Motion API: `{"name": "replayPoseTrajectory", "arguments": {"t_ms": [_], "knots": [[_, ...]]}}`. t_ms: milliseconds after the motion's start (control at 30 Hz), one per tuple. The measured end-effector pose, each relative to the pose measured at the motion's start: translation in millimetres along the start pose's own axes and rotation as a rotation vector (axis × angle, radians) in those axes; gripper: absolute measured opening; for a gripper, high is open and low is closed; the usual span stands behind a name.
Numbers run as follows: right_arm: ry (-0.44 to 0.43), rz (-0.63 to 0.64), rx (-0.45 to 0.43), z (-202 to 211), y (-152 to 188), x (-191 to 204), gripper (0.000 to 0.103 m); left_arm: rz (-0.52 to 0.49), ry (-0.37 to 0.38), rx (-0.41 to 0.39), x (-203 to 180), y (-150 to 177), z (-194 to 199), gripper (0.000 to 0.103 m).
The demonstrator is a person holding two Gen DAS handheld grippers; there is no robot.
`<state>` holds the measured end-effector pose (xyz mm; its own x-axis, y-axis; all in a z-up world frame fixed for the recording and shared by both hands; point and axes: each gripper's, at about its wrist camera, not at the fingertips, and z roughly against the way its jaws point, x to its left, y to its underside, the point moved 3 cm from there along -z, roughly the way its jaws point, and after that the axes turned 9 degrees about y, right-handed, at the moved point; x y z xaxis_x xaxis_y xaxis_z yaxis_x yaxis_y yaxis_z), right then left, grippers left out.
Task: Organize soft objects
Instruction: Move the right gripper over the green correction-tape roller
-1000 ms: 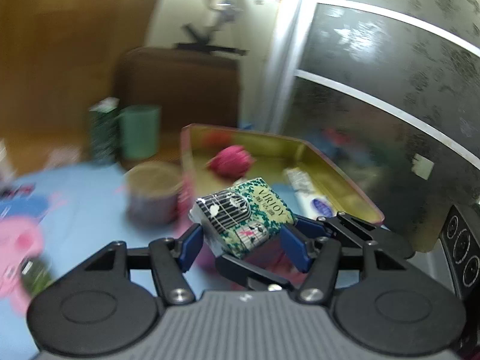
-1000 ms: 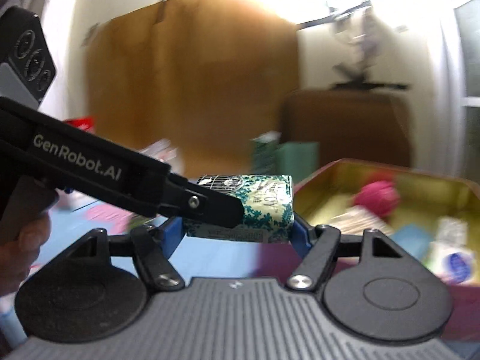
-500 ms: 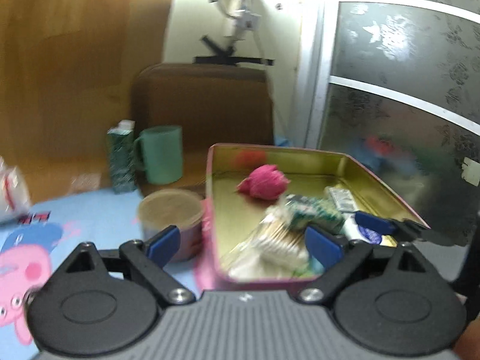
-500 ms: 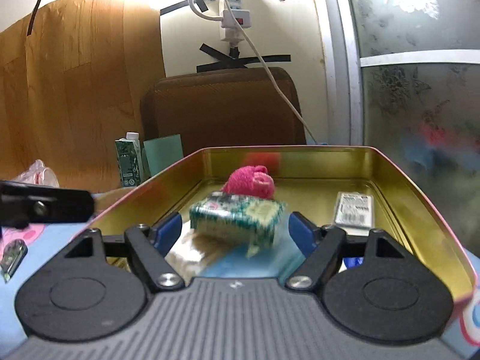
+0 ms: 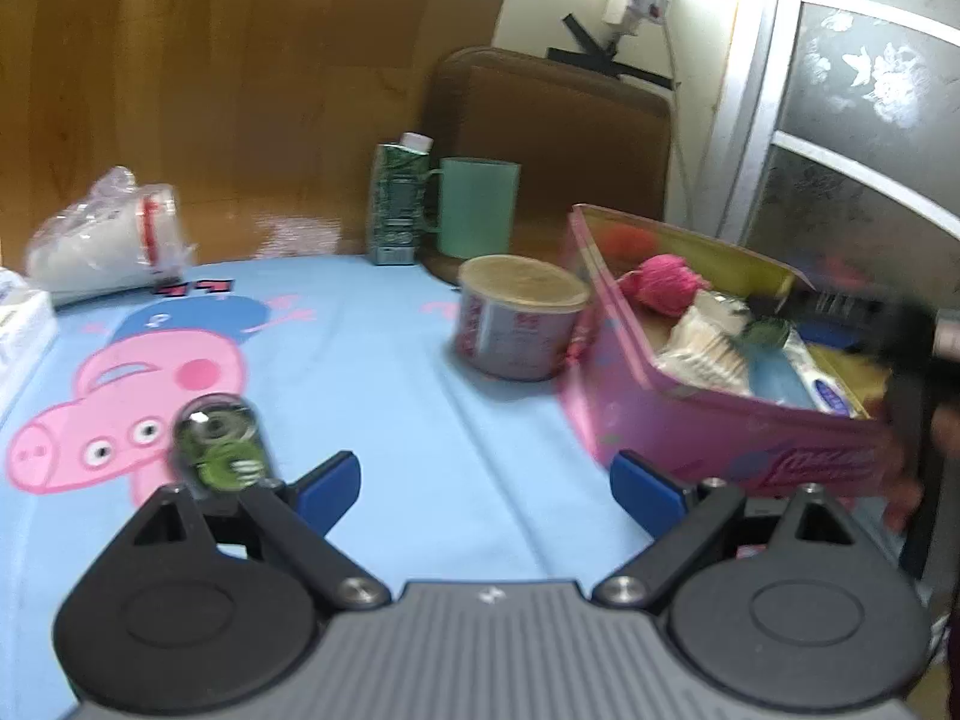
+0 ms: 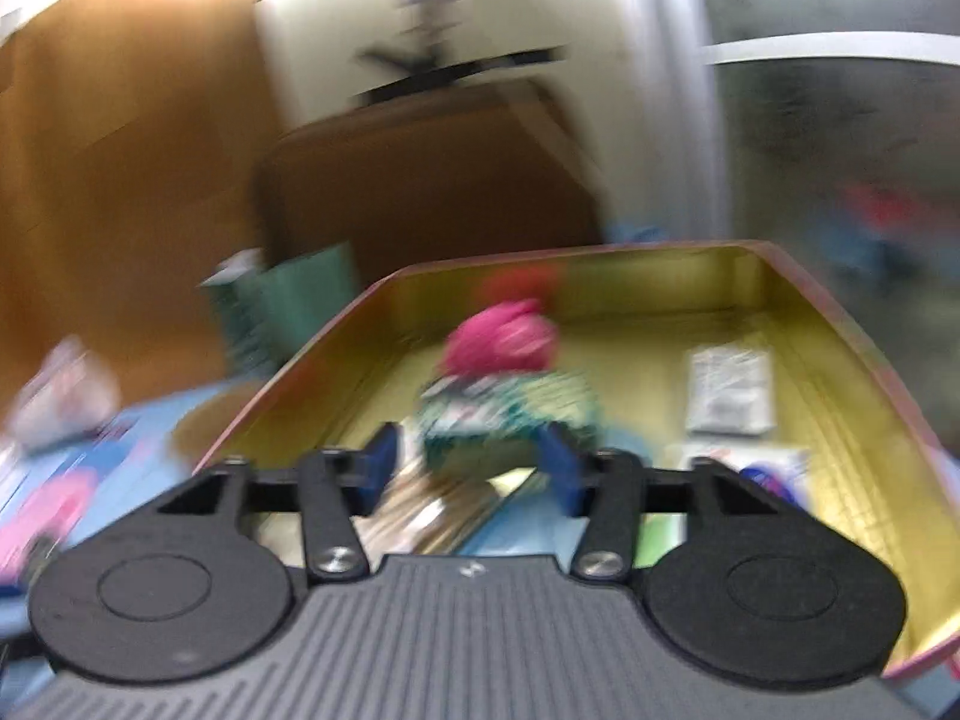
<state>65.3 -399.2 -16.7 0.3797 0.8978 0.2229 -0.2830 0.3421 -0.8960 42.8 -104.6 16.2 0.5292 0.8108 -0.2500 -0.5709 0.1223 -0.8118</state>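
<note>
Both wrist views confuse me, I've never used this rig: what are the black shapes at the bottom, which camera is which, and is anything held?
The black shapes are handheld two-finger grippers. Each camera looks forward along its own fingers. The left view shows the left gripper open and empty over the blue cloth, with a round tub, green cup and carton beyond. The right view is blurred: the right gripper is over the pink tin, jaws closing, with the patterned tissue pack between them. The pads do not seem to press it yet.
</note>
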Motion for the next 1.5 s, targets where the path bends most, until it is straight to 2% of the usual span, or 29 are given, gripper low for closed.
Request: {"name": "replayPoseTrajectory", "arguments": {"t_ms": [33,100,267,567,900,1167,1333,1500], "knots": [[-0.009,-0.042,-0.004,1.4,-3.7,-3.9,0.068,-0.003,-0.015,0.004,2.1,1.3,1.5,0.094],[-0.082,-0.093,-0.024,10.6,-3.9,-6.7,0.068,-0.007,-0.053,0.019,5.7,3.5,2.4,0.094],[-0.120,-0.017,-0.088,37.8,22.3,13.5,0.068,0.009,-0.104,0.057,18.7,11.1,1.7,0.094],[-0.188,0.136,-0.218,79.9,51.7,63.5,0.069,0.041,-0.153,0.066,40.9,21.5,9.1,0.094],[-0.310,0.286,-0.155,83.2,84.0,120.1,0.074,0.069,-0.249,0.039,79.5,33.7,29.4,0.095],[-0.318,0.361,-0.183,86.0,99.7,143.2,0.074,0.069,-0.368,-0.046,111.0,33.2,50.4,0.098],[-0.271,0.367,-0.198,81.9,102.2,146.8,0.074,0.137,-0.304,-0.113,121.1,34.9,61.2,0.098],[-0.243,0.379,-0.205,82.1,103.8,148.4,0.075,0.114,-0.291,-0.151,115.2,35.3,65.2,0.099]]}}
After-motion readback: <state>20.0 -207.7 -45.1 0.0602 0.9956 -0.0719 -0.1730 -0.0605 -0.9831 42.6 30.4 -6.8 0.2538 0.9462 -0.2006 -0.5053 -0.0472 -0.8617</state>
